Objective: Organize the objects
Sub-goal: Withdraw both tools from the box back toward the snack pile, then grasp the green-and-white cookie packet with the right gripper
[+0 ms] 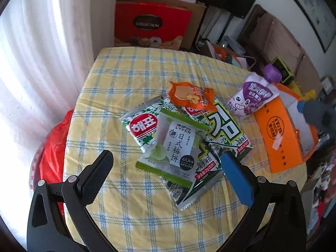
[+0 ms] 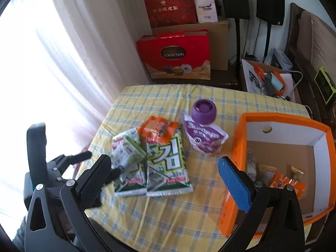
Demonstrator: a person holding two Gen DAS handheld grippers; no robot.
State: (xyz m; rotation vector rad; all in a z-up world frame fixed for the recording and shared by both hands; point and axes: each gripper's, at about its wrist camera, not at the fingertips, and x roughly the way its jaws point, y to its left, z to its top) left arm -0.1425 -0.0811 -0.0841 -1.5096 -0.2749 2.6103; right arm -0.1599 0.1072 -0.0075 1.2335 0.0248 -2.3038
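Snack packs lie piled on the yellow checked tablecloth (image 1: pixel 130 73): a green plum-cake packet (image 1: pixel 174 145) on top of two green-and-white seaweed packs (image 1: pixel 226 126), an orange packet (image 1: pixel 191 96) and a purple-capped jelly pouch (image 1: pixel 252 96). An orange box (image 2: pixel 283 117) stands at the right, with several small packets inside. My left gripper (image 1: pixel 168 170) is open just above the near edge of the plum-cake packet. My right gripper (image 2: pixel 166 176) is open over the seaweed packs (image 2: pixel 166 163), beside the box. The pouch (image 2: pixel 205 134) lies beyond it.
White curtains hang at the left. Red gift boxes (image 2: pixel 174 56) and cardboard cartons stand behind the table. A red plastic bag (image 1: pixel 52 147) sits at the table's left edge. Clutter and a sofa fill the right side. The left gripper shows in the right wrist view (image 2: pixel 100 166).
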